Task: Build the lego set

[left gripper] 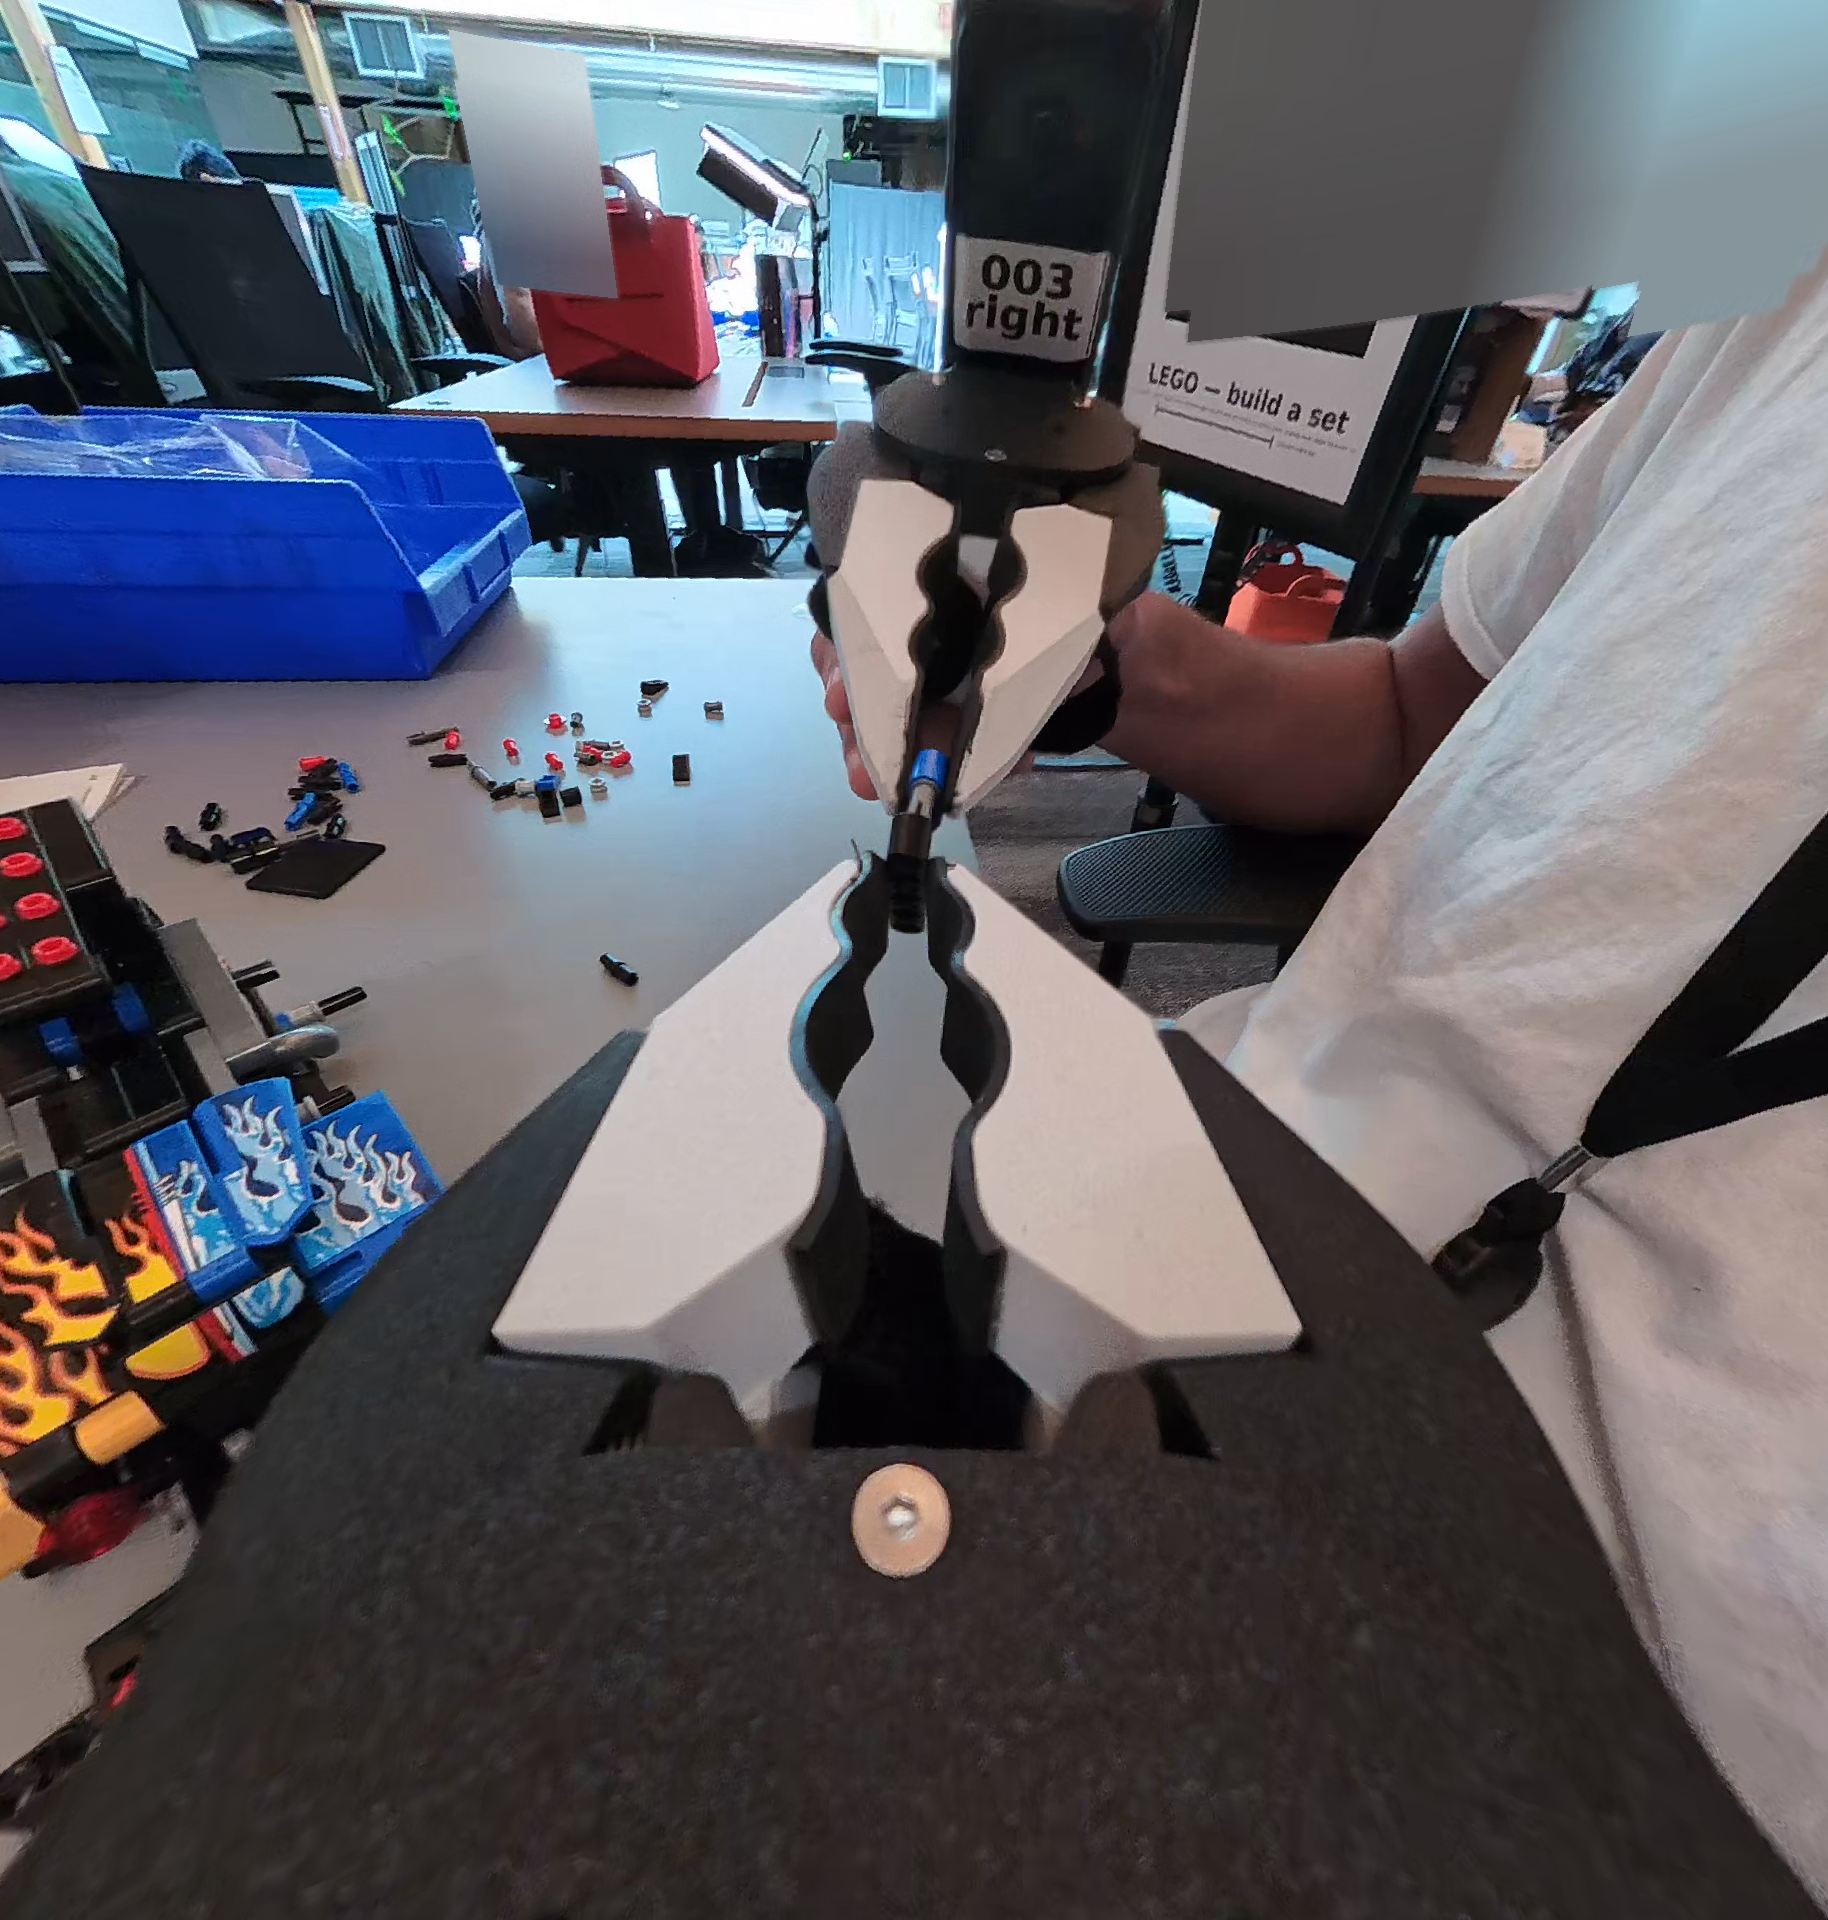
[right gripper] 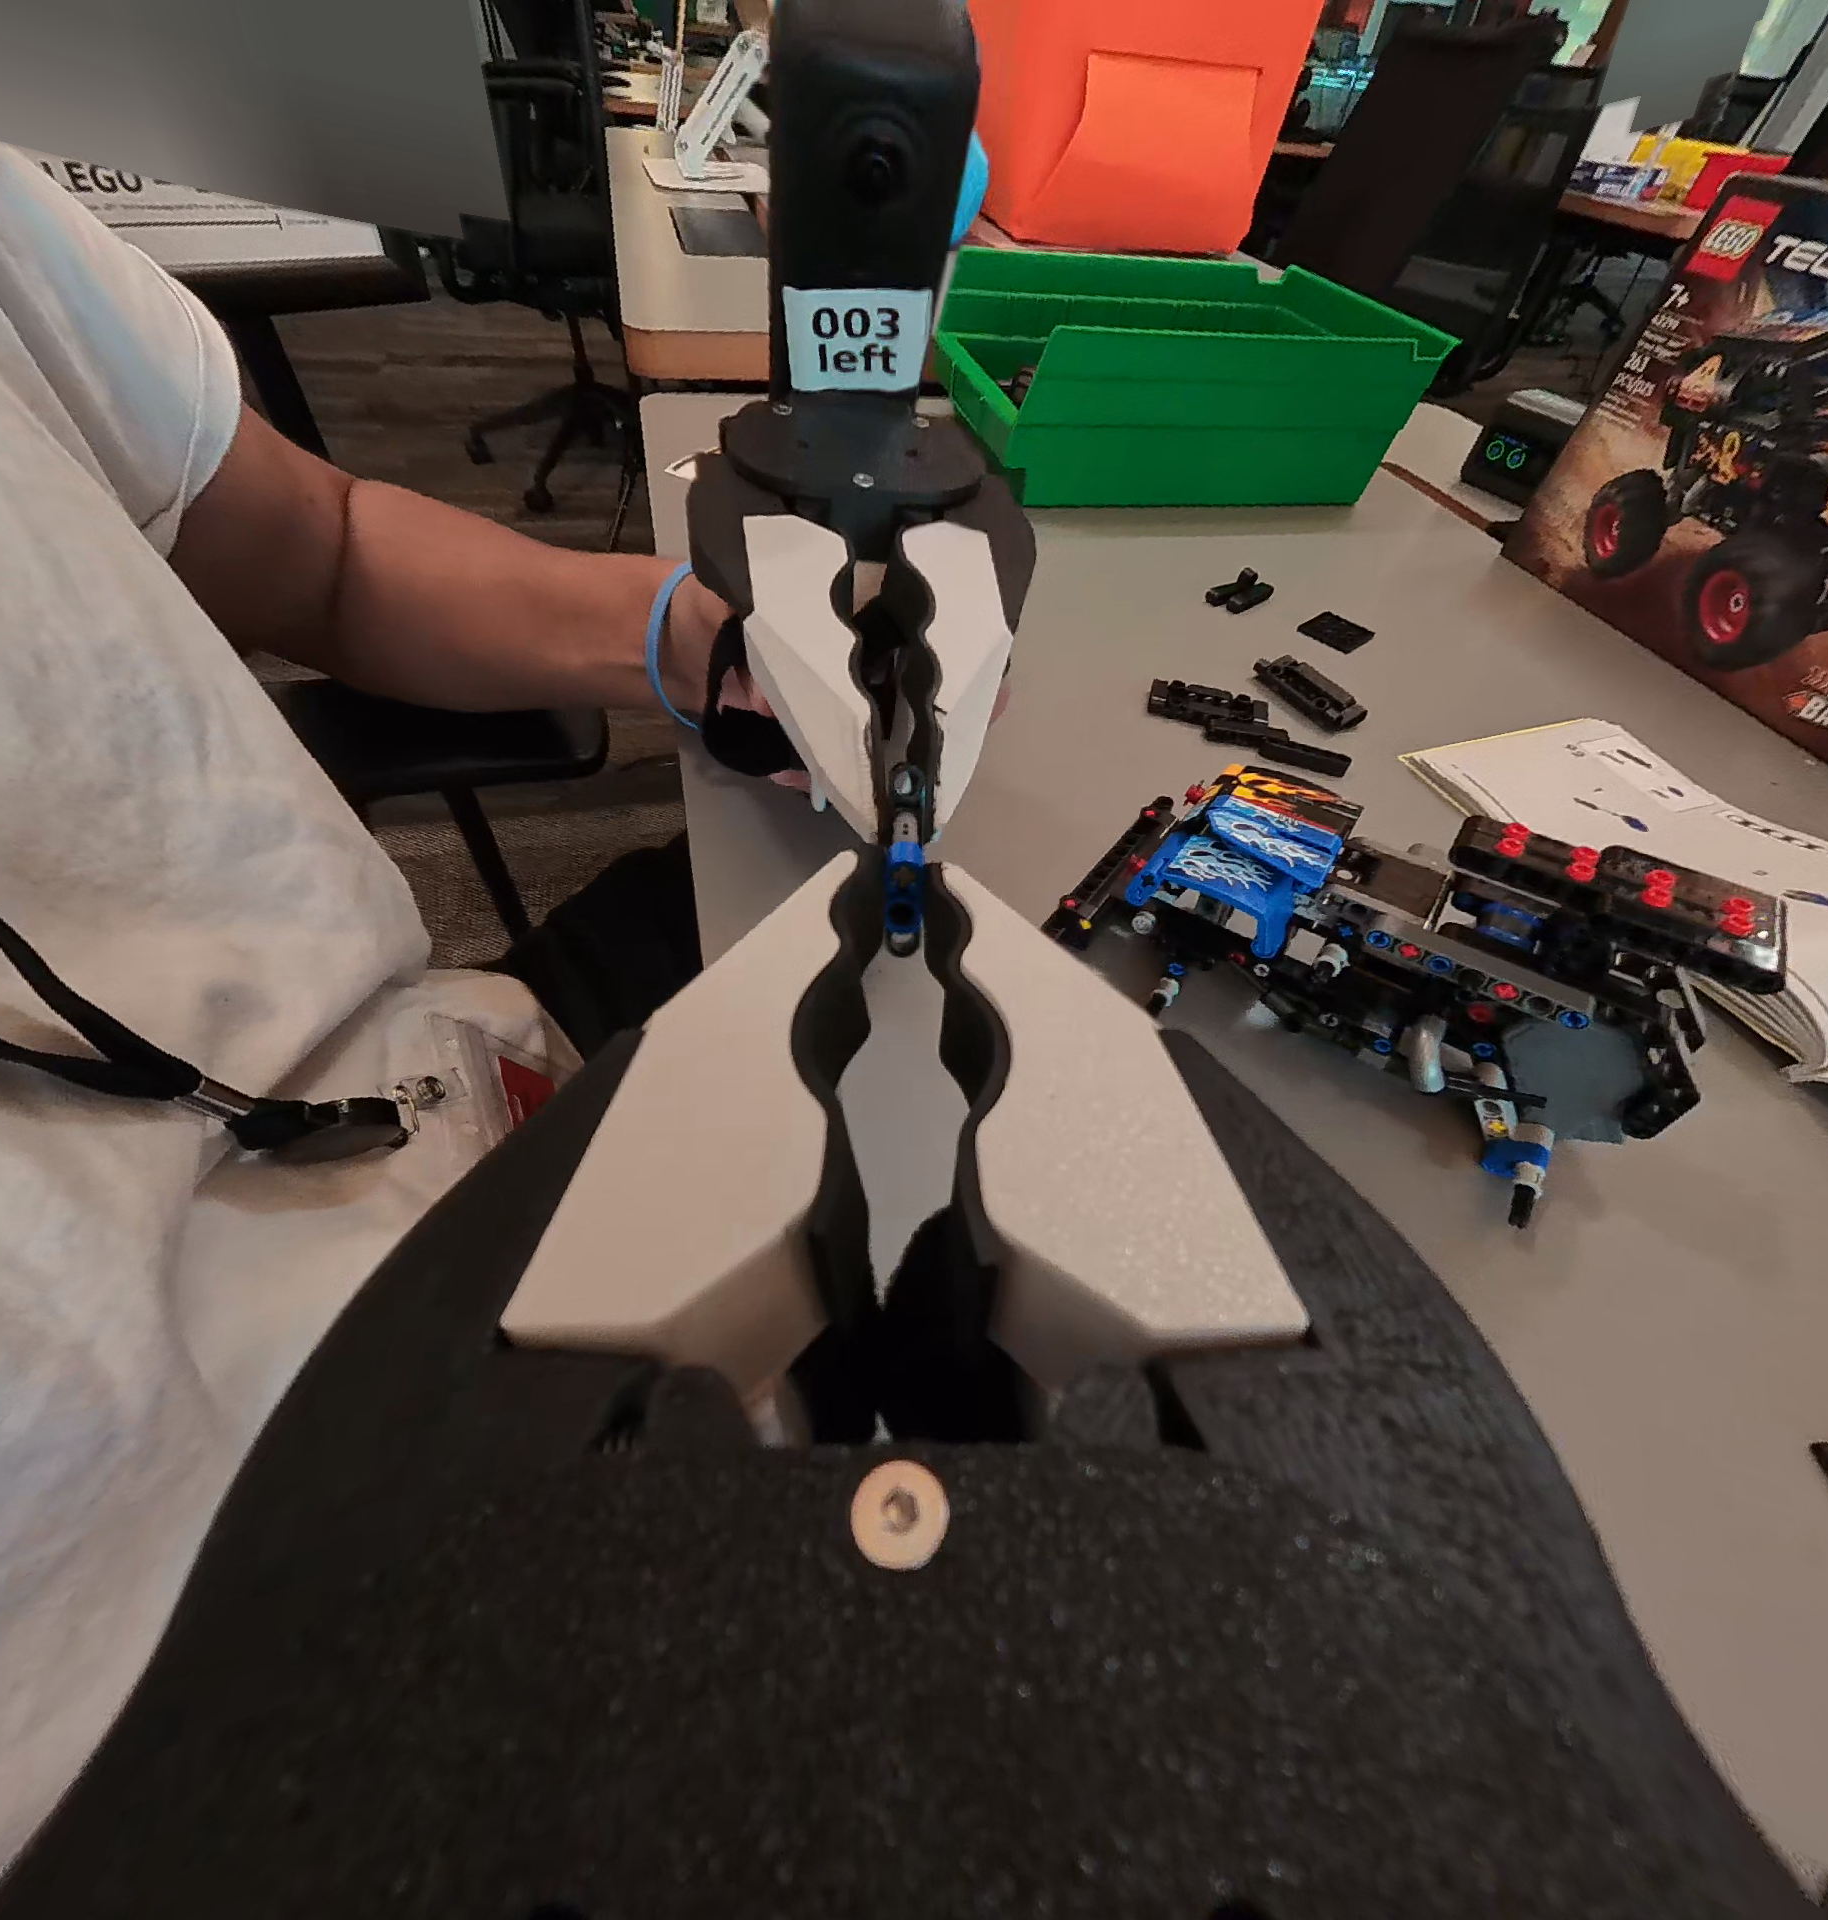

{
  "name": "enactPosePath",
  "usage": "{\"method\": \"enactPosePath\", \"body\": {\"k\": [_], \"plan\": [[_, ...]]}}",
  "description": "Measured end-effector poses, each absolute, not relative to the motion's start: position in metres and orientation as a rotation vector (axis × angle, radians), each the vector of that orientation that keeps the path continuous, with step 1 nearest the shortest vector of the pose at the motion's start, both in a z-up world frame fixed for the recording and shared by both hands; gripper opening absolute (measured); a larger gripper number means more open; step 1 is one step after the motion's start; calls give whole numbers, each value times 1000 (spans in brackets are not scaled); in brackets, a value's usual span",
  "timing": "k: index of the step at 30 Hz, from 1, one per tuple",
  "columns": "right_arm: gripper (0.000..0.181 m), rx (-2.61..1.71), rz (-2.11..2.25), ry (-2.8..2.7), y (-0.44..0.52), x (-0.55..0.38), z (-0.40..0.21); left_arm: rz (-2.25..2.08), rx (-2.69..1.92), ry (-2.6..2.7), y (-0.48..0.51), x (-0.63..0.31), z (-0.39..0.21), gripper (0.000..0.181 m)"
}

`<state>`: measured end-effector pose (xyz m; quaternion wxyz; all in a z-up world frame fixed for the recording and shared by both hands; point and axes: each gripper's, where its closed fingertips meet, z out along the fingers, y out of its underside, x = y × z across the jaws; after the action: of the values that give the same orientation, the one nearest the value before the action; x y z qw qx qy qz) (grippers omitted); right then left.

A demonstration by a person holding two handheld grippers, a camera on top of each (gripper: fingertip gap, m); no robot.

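The counter (right gripper: 1253, 540) carries the build. The largest item on it is the partly built truck chassis (right gripper: 1409, 935), black with blue flame panels and red pins, lying beside the open instruction booklet (right gripper: 1616, 790). Judged from the missing wheels and the open frame, the set is far from finished.

Behind these stand the set box (right gripper: 1720, 468) and a green bin (right gripper: 1180, 416); only the right wrist view shows them. Only the left wrist view shows the blue bin (left gripper: 214, 540) and the scatter of small loose parts (left gripper: 536, 758), red, black and blue, lying well apart from the chassis.

I hold both claws raised off the counter, tip to tip, in front of my chest. My left claw (left gripper: 905, 883) is pressed together on a black ribbed piece (left gripper: 907, 894). My right claw (right gripper: 902, 894) is pressed together on a small blue connector (right gripper: 902, 883).

The two parts meet end to end between the claw tips. I judge this to be a mid-air sub-assembly: each claw steadies one part so that the two can be pushed together along one axis.

A short grey section (left gripper: 922, 800) lies between the blue and black parts. Whether it is fully seated cannot be told.
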<state>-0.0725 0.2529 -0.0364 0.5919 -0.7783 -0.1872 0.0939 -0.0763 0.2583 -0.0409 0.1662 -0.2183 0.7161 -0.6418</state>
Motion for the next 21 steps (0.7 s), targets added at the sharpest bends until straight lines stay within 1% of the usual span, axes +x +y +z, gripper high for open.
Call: {"method": "enactPosePath", "body": {"k": [3, 7, 18, 21], "plan": [[6, -1822, 220, -431, 253, -71, -40, -1812, -628, 2055, 258, -76, -44, 5], [6, -1883, 158, -449, 253, -69, -49, -1654, -588, 2095, 259, -73, -55, 5], [6, -1988, 100, -517, 250, -70, -68, -1447, -495, 2181, 257, -74, -76, 6], [6, -2033, 55, -538, 251, -69, -77, -1306, -454, 2216, 258, -71, -88, 6]]}}
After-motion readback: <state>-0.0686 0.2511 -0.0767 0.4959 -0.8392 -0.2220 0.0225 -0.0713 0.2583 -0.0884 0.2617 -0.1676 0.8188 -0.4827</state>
